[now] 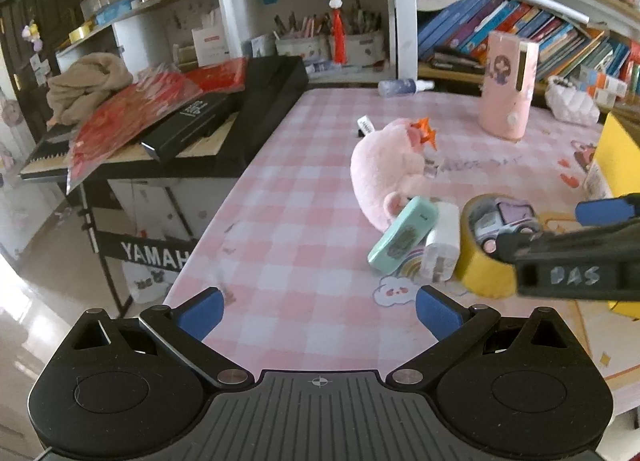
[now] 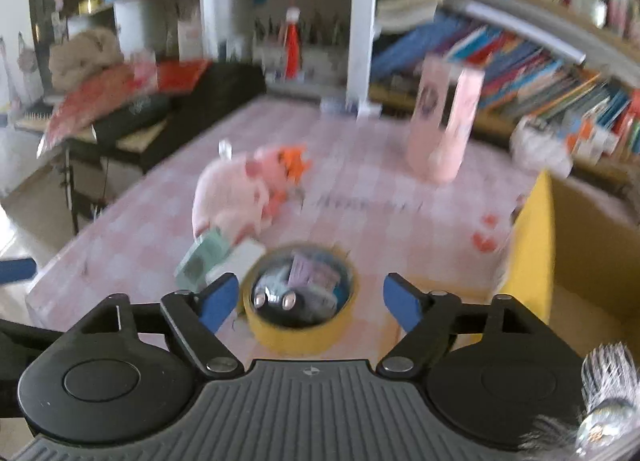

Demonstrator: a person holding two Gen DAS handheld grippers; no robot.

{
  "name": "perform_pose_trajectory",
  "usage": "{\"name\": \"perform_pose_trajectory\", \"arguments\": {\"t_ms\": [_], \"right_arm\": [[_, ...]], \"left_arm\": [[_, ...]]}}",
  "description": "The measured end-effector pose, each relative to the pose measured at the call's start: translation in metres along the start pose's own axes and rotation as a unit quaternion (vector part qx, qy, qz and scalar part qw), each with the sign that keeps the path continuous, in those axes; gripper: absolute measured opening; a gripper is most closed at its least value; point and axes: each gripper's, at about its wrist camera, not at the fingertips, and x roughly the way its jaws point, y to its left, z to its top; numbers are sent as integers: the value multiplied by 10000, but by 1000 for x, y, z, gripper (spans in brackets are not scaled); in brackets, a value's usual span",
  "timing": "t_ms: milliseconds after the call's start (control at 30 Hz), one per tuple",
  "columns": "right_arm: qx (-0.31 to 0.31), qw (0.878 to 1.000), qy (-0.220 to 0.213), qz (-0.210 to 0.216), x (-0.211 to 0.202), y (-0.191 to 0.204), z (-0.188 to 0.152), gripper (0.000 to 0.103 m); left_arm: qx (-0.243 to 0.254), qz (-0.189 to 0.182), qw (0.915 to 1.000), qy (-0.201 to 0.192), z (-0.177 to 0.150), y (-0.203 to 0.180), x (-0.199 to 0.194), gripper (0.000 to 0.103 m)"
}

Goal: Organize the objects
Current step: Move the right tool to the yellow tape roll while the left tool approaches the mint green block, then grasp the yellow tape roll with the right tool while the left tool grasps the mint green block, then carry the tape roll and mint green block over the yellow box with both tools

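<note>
Cardboard box (image 2: 536,245), yellow-walled, stands just right of our right gripper (image 2: 310,301), whose jaws gape wide and empty. Dead ahead between them sits the yellow tape roll (image 2: 298,331) with a toy car (image 2: 280,293) inside. We judge this hand nearer; our left gripper (image 1: 318,311), equally wide, has the roll off right.

1. Yellow tape roll (image 1: 482,261) lies flat on the checked tablecloth, with a toy car (image 1: 502,223) inside its ring.
2. White charger (image 1: 440,245) touches the roll's left side.
3. Mint case (image 1: 402,235) leans against a pink plush pig (image 1: 384,171), which lies on its side.
4. Yellow box (image 2: 532,245), open, stands right of the roll.
</note>
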Motion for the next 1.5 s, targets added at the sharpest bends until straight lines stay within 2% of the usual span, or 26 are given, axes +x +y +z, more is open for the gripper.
{"name": "perform_pose_trajectory", "arguments": {"t_ms": [133,233,367,500,600,733,867,1100,1167,1200,1267,1500], "right_arm": [[-135,9984,541,31,32,3,-6,83],[-79,9972,728,170,50,1,-6,85],[-211,9967,749,213,66,1,-1,86],[3,9981,494,367,63,-12,8,84],[196,9986,41,486,43,-25,20,84],[183,9971,-613,407,16,-37,32,84],[196,9938,-1051,296,-1,-48,39,84],[283,9936,-1078,180,-3,-59,37,85],[302,9940,-1038,142,-4,-59,34,85],[316,9942,-1025,119,-5,-59,32,85],[334,9942,-1020,84,-9,-58,29,84],[467,9942,-962,-69,-19,-51,20,85]], "left_arm": [[24,139,9998,136,-1,1,7,103],[12,195,9996,208,1,2,10,103],[12,122,9996,248,4,0,15,102],[68,-55,9996,271,11,-9,22,102],[119,-200,9994,261,18,-17,30,92],[238,-261,9988,326,26,-28,45,70],[297,-416,9982,324,35,-35,57,59],[715,-676,9943,419,38,-55,76,50],[786,-795,9920,579,39,-57,82,33],[844,-818,9913,598,38,-59,83,32],[1036,-890,9890,569,37,-63,81,22],[942,-1194,9872,481,36,-53,66,21]]}}
